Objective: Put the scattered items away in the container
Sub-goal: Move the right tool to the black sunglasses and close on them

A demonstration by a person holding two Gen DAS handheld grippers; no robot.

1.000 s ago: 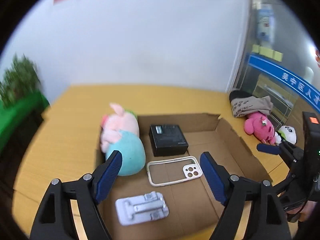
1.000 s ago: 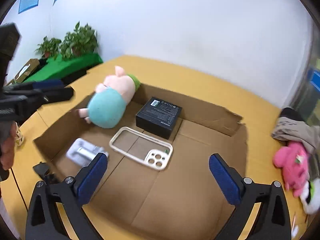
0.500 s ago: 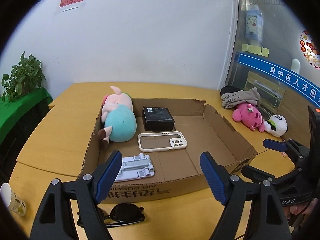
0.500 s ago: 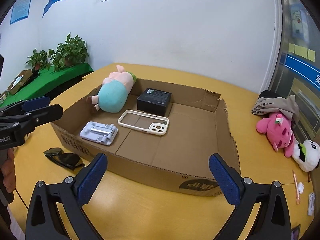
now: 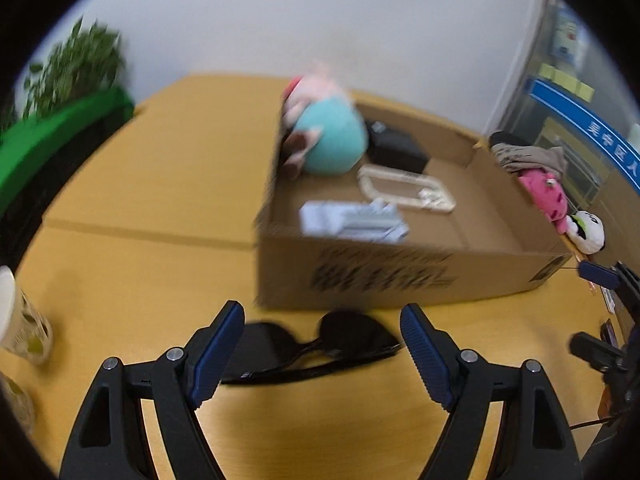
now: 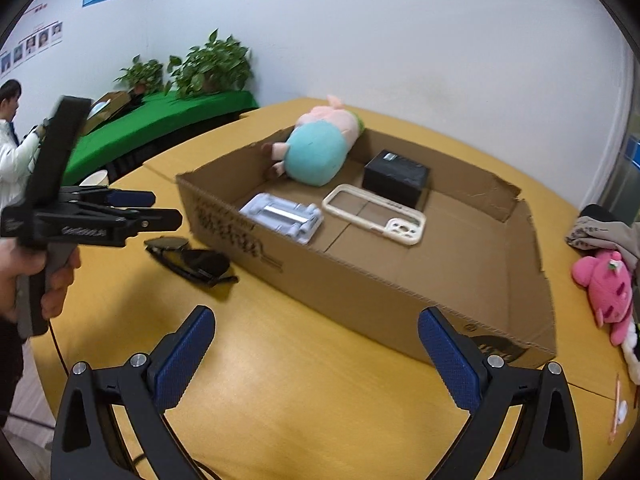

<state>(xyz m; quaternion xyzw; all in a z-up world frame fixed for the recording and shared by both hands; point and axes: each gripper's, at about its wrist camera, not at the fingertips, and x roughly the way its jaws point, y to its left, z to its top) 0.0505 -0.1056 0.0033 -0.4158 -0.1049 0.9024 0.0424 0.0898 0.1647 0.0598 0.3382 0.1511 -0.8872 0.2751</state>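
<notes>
Black sunglasses (image 5: 316,346) lie on the wooden table just in front of the cardboard box (image 5: 392,280). My left gripper (image 5: 324,350) is open, its fingers either side of the sunglasses, not closed on them. In the right wrist view the sunglasses (image 6: 192,262) lie left of the box (image 6: 360,292), and the left gripper (image 6: 160,212) hovers just above and left of them. My right gripper (image 6: 316,356) is open and empty, in front of the box. Inside the box lie a pig plush (image 6: 320,148), a black box (image 6: 396,178), a white phone case (image 6: 376,218) and a grey stand (image 6: 282,218).
A paper cup (image 5: 20,320) stands at the left table edge. A pink plush (image 6: 608,288), a panda toy (image 5: 588,232) and a grey cloth (image 6: 604,232) lie right of the box. Small items (image 6: 618,408) lie at the right table edge. Plants on a green-covered bench (image 6: 160,120) stand behind.
Both grippers pulled back from above the box. The left one then swung down and left to straddle the sunglasses on the table. Both stayed open.
</notes>
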